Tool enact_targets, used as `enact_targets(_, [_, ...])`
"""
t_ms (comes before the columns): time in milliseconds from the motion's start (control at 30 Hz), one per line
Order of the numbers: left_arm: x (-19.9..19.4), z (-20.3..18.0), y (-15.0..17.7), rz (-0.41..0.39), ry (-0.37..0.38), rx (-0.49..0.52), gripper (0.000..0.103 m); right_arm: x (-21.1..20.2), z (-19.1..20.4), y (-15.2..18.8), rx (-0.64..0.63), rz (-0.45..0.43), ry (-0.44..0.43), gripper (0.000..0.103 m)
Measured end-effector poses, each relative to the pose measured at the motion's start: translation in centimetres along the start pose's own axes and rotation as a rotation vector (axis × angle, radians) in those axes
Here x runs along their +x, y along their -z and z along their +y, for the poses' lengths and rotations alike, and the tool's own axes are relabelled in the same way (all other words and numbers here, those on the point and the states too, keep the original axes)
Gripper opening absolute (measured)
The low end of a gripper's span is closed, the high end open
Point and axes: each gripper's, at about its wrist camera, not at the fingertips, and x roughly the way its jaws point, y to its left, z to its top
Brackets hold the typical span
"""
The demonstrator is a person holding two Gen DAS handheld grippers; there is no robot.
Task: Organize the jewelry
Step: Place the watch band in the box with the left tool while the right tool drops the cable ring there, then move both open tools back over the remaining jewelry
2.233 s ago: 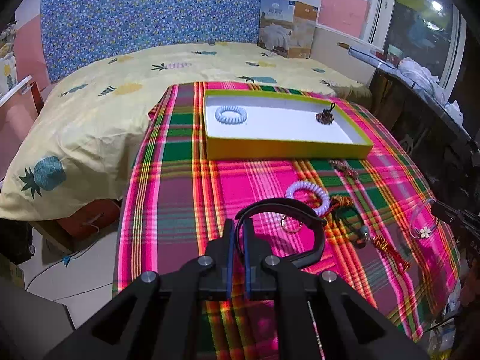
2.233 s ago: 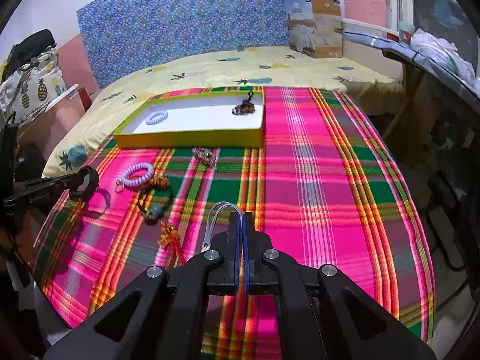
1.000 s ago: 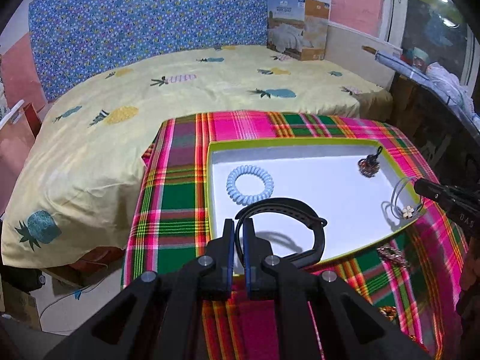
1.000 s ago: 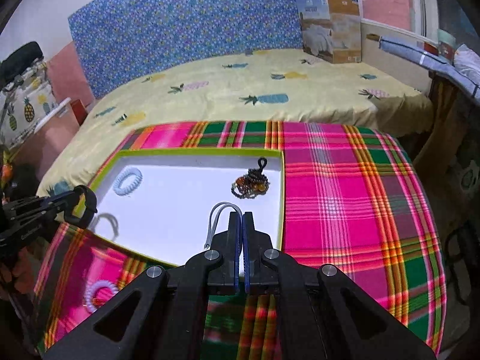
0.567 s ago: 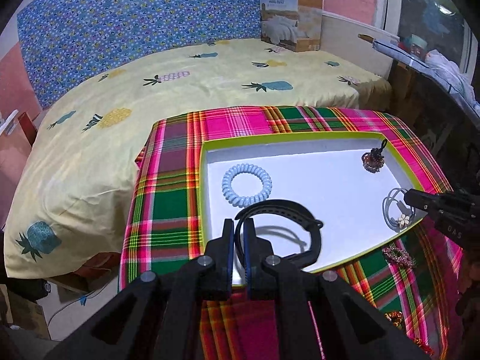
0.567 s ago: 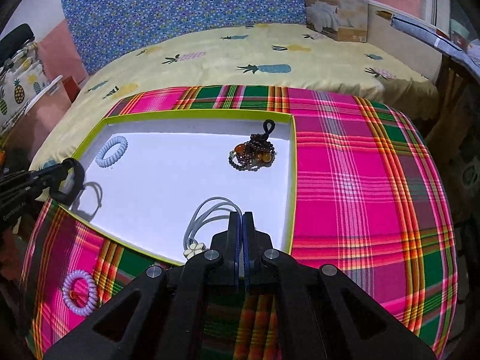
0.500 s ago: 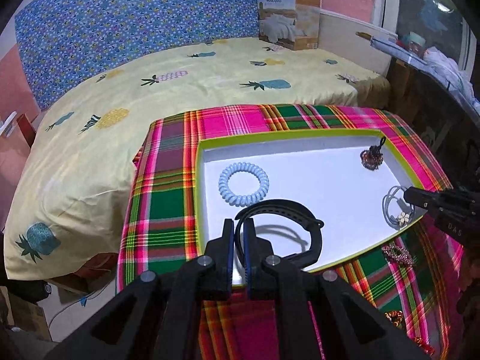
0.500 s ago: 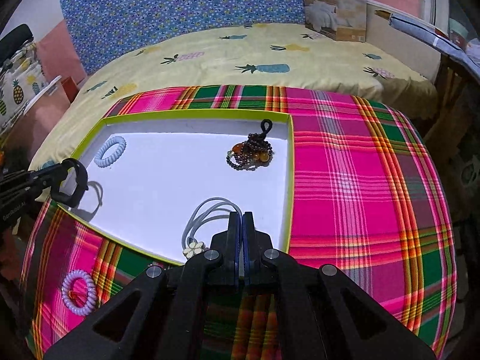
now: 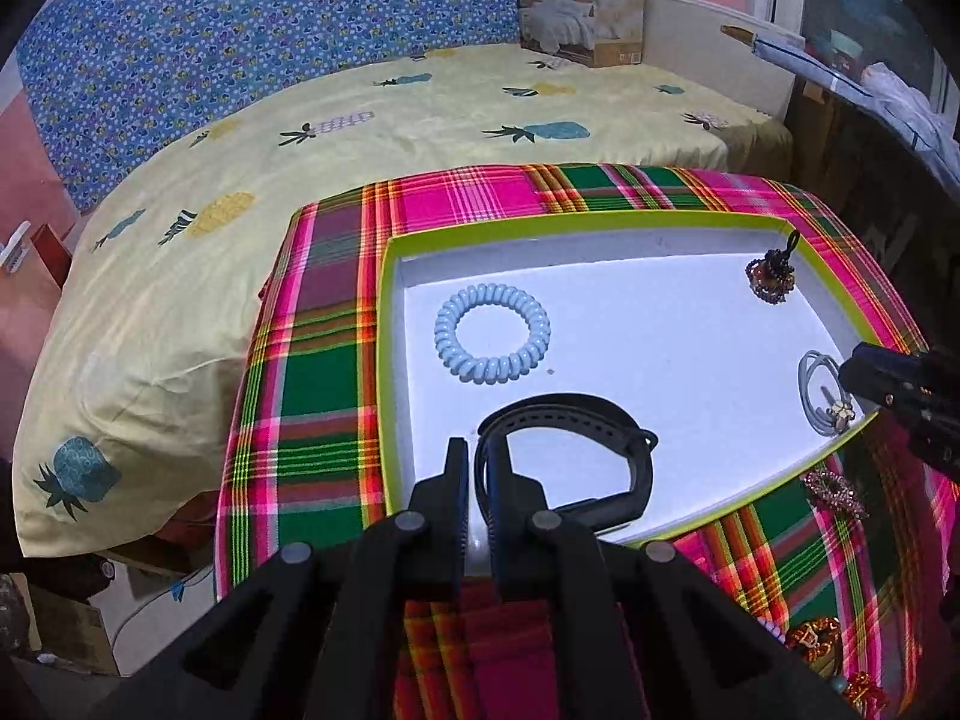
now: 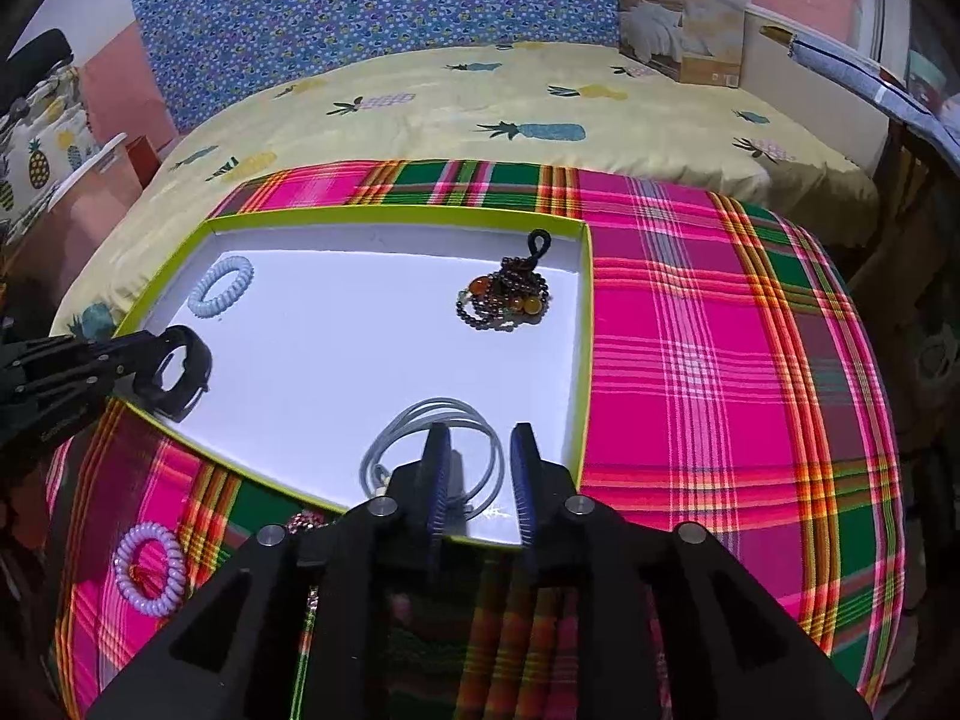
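Right gripper (image 10: 478, 468) jaws opening, clamped earlier; grey bracelet (image 10: 420, 420) now lying in tray (image 10: 579, 360).

A table draped in a pink, green and yellow plaid cloth (image 10: 708, 360) fills the middle and lower part of both views. Directly on the cloth lies a shallow tray with a lime-green rim (image 10: 585, 360) and a white floor, in the centre of the frame. Below the tray's near edge, at lower left of the right wrist view, a lilac spiral hair tie (image 10: 148, 567) rests on the cloth. At lower right of the left wrist view a small beaded ornament (image 9: 835, 493) lies just beside the tray's rim, with orange-red beaded pieces (image 9: 819, 648) further down near the frame's edge.
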Motion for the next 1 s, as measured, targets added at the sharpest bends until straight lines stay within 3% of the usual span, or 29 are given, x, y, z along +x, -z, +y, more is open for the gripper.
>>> enact_targets(100, [-0.4,0.2,0.1,-0.01,0.004,-0.008,0.009,-0.4,0.3,0.2,-0.009,-0.011,-0.002,0.036])
enact_targets(200, [-1.3,0.4,0.2,-0.039,0.012,-0.027,0.022,-1.2,0.6,0.4,-0.016,-0.029,0.002,0.037])
enact_targets(267, [-2.3,0.5,0.4,-0.063,0.019,-0.036,0.024,-1.8,0.7,0.5,-0.011,-0.043,0.0,0.037])
enact_targets(600, [-8.2,-0.2,3.7,-0.159,0.045,-0.032,0.024,-7.6,1.6,3.4,0.0,-0.133,-0.013,0.037])
enact_targets(1000, [-13.1,-1.4,9.2,-0.183,0.077,-0.016,0.024,-13.5,3.7,9.2,0.022,-0.177,-0.025,0.037])
